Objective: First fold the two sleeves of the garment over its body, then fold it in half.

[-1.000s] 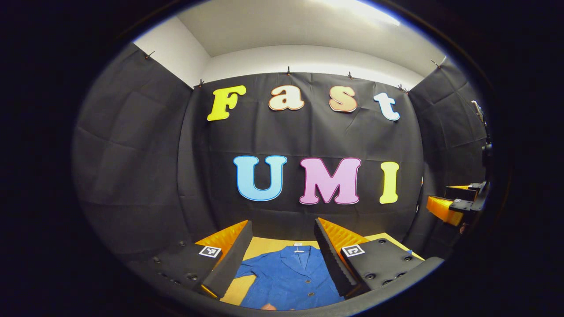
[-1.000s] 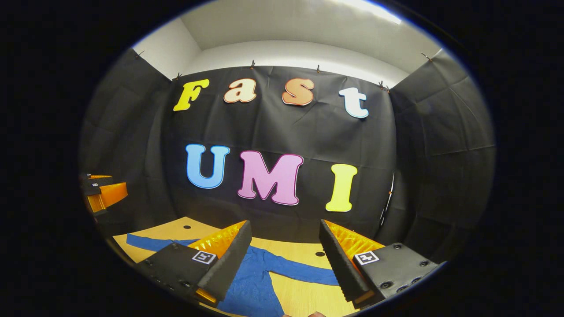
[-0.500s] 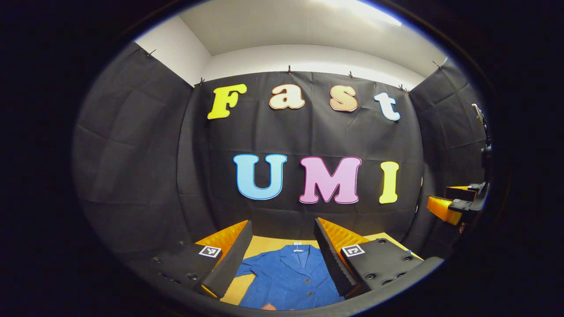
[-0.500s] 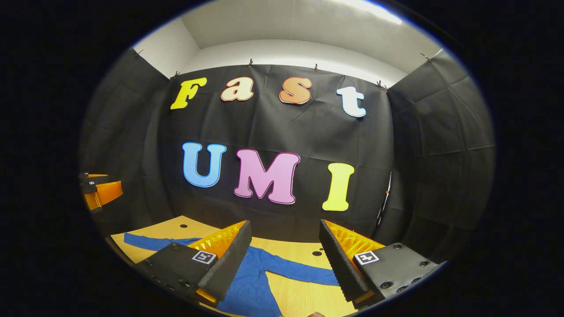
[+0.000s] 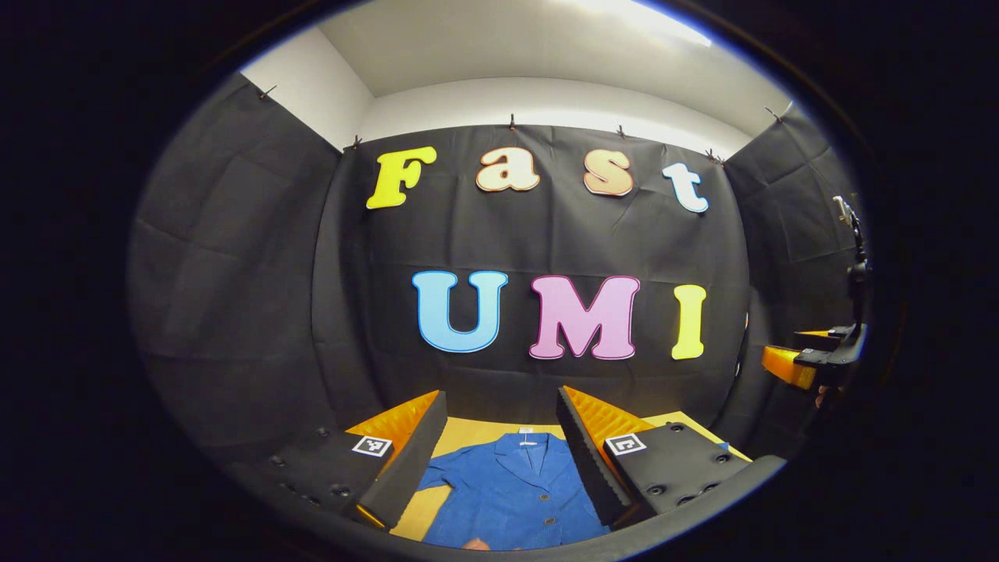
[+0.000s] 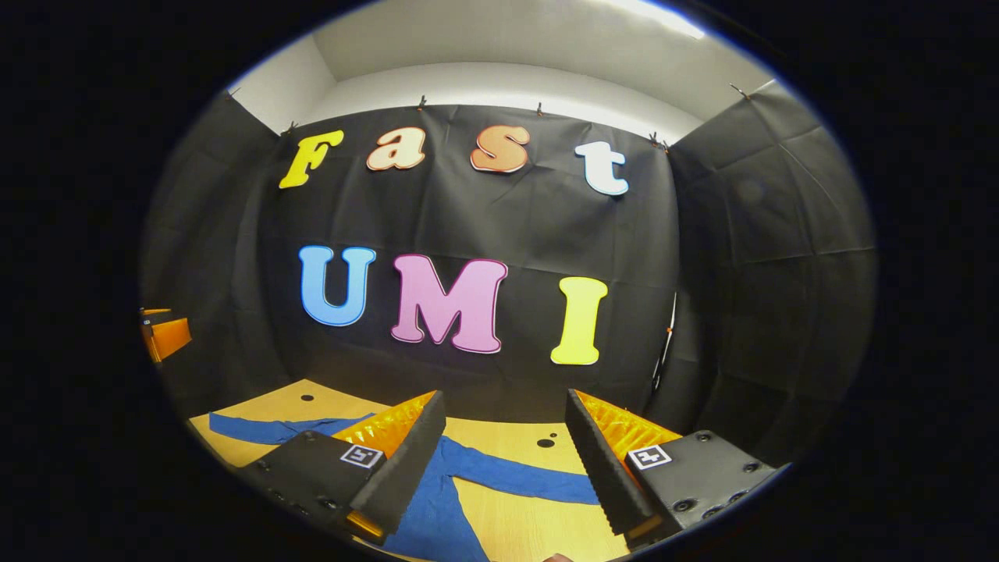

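A blue buttoned jacket (image 5: 507, 492) lies flat on the wooden table (image 5: 476, 429), collar toward the back wall. My left gripper (image 5: 499, 441) hangs open above its chest, holding nothing. In the right gripper view the same jacket (image 6: 437, 499) shows its right sleeve (image 6: 523, 480) stretched out sideways on the table (image 6: 546, 531), and the other sleeve (image 6: 257, 429) reaches off to the left. My right gripper (image 6: 503, 433) stands open above that sleeve and the armpit, nothing between its fingers. Each gripper appears small at the edge of the other's view: the right gripper (image 5: 804, 363), the left gripper (image 6: 164, 336).
Black cloth walls close the booth at the back and both sides. The table has small dark holes (image 6: 545, 442) near its far edge. Bare wood shows beside the jacket's body and below the right sleeve.
The right gripper has swung to the right, so the wall and jacket slide left in its view. The left gripper has barely moved. Both stay open.
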`<move>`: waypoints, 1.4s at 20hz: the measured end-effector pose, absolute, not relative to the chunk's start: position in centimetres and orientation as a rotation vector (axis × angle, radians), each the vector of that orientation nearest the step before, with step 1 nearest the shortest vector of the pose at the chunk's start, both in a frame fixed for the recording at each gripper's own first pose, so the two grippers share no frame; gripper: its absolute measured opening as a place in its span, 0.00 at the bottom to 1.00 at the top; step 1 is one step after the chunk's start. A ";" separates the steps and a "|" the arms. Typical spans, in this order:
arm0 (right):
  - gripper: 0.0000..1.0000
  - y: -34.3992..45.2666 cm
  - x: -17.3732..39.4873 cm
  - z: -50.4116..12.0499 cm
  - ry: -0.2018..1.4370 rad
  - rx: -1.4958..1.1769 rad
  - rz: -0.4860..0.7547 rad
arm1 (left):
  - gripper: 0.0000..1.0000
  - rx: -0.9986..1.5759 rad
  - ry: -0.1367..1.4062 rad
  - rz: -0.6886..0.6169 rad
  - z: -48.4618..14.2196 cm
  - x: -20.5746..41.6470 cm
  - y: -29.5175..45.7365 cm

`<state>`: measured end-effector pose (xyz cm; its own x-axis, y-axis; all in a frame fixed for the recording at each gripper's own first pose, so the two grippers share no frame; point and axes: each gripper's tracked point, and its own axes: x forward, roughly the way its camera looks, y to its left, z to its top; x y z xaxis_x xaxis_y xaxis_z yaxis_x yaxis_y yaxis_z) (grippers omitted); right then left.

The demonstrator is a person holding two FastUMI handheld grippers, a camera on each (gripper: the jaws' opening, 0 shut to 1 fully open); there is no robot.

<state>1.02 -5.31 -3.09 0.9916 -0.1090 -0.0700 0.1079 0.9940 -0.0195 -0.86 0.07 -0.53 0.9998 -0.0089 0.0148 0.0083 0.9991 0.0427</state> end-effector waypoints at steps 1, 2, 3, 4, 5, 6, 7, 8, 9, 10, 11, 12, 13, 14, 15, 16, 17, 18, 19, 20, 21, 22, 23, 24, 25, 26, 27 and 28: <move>0.97 -6.1 1.1 -3.7 0.088 -0.008 -0.120 | 0.81 0.029 -0.006 -0.014 -0.8 -0.6 -0.3; 0.97 -6.9 1.1 -4.3 0.107 0.000 -0.136 | 0.81 0.014 -0.002 -0.022 -0.9 -0.2 -0.7; 0.98 -7.8 1.1 -4.7 0.121 0.011 -0.150 | 0.81 0.003 0.000 -0.032 -0.8 0.1 -1.3; 0.93 -8.6 1.2 -4.9 0.125 0.020 -0.160 | 0.81 -0.004 -0.001 -0.038 -0.9 0.5 -1.7; 0.98 -9.5 1.4 -5.1 0.124 0.022 -0.174 | 0.81 -0.005 -0.001 -0.044 -0.9 0.9 -2.3; 0.98 -10.6 1.6 -5.7 0.126 0.016 -0.188 | 0.82 -0.002 0.001 -0.051 -1.1 1.5 -2.9; 0.98 -11.4 2.1 -6.5 0.134 0.010 -0.202 | 0.82 0.004 0.007 -0.060 -1.3 2.1 -3.6; 0.98 -12.3 2.6 -7.6 0.150 0.009 -0.210 | 0.81 0.011 0.012 -0.065 -1.5 2.7 -4.2; 0.93 -12.8 3.2 -8.9 0.170 0.018 -0.213 | 0.82 0.016 0.014 -0.069 -1.6 3.4 -4.8; 0.93 -13.6 3.9 -10.4 0.193 0.033 -0.219 | 0.82 0.020 0.014 -0.073 -1.9 4.2 -5.5; 0.98 -14.5 4.7 -11.9 0.217 0.048 -0.226 | 0.82 0.021 0.017 -0.078 -2.1 5.0 -6.2; 0.98 -15.2 5.5 -13.2 0.239 0.065 -0.235 | 0.81 0.019 0.021 -0.087 -2.2 5.9 -6.9; 0.98 -16.1 6.4 -14.7 0.265 0.086 -0.251 | 0.82 0.018 0.029 -0.097 -2.3 6.8 -7.7; 0.98 -17.0 7.3 -16.2 0.301 0.117 -0.267 | 0.82 0.016 0.036 -0.098 -2.5 7.7 -8.2; 0.98 -17.7 8.1 -17.3 0.317 0.135 -0.273 | 0.82 0.010 0.039 -0.095 -2.6 8.9 -8.6; 0.98 -18.6 9.1 -18.3 0.323 0.141 -0.280 | 0.82 0.000 0.042 -0.092 -2.5 9.9 -9.1; 0.98 -19.6 10.0 -19.7 0.334 0.135 -0.292 | 0.82 -0.013 0.048 -0.089 -2.5 10.8 -9.6; 0.98 -20.4 10.9 -21.2 0.355 0.130 -0.296 | 0.82 -0.023 0.055 -0.086 -2.6 11.7 -10.2; 0.98 -21.2 11.6 -22.7 0.377 0.126 -0.299 | 0.82 -0.027 0.058 -0.083 -2.6 12.6 -10.7; 0.98 -21.9 12.2 -24.6 0.402 0.127 -0.299 | 0.82 -0.022 0.056 -0.075 -2.5 13.4 -11.1; 0.98 -22.5 12.7 -26.2 0.432 0.135 -0.300 | 0.82 -0.010 0.050 -0.067 -2.4 14.1 -11.4; 0.98 -23.1 13.2 -27.5 0.450 0.148 -0.307 | 0.82 0.004 0.045 -0.061 -2.5 14.6 -11.8; 0.98 -23.9 13.7 -28.9 0.466 0.150 -0.319 | 0.82 0.016 0.045 -0.060 -2.5 15.1 -12.2; 0.98 -24.7 14.1 -30.7 0.504 0.146 -0.335 | 0.82 0.024 0.050 -0.064 -2.9 15.7 -12.8; 0.98 -25.3 14.1 -32.6 0.549 0.154 -0.349 | 0.82 0.026 0.064 -0.070 -3.4 16.2 -13.4; 0.98 -25.8 14.2 -34.7 0.595 0.170 -0.365 | 0.82 0.024 0.078 -0.079 -3.8 16.7 -13.9; 0.98 -26.1 13.8 -36.9 0.656 0.192 -0.376 | 0.82 0.022 0.088 -0.085 -3.9 17.2 -14.3; 0.98 -26.5 13.3 -38.9 0.727 0.216 -0.391 | 0.82 0.020 0.089 -0.086 -3.9 17.7 -14.5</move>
<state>13.32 -26.46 -38.95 0.6798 -0.2714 -0.6813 0.4188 0.9063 0.0569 17.69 -14.47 -3.90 0.9924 -0.0847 -0.0897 0.0865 0.9961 0.0164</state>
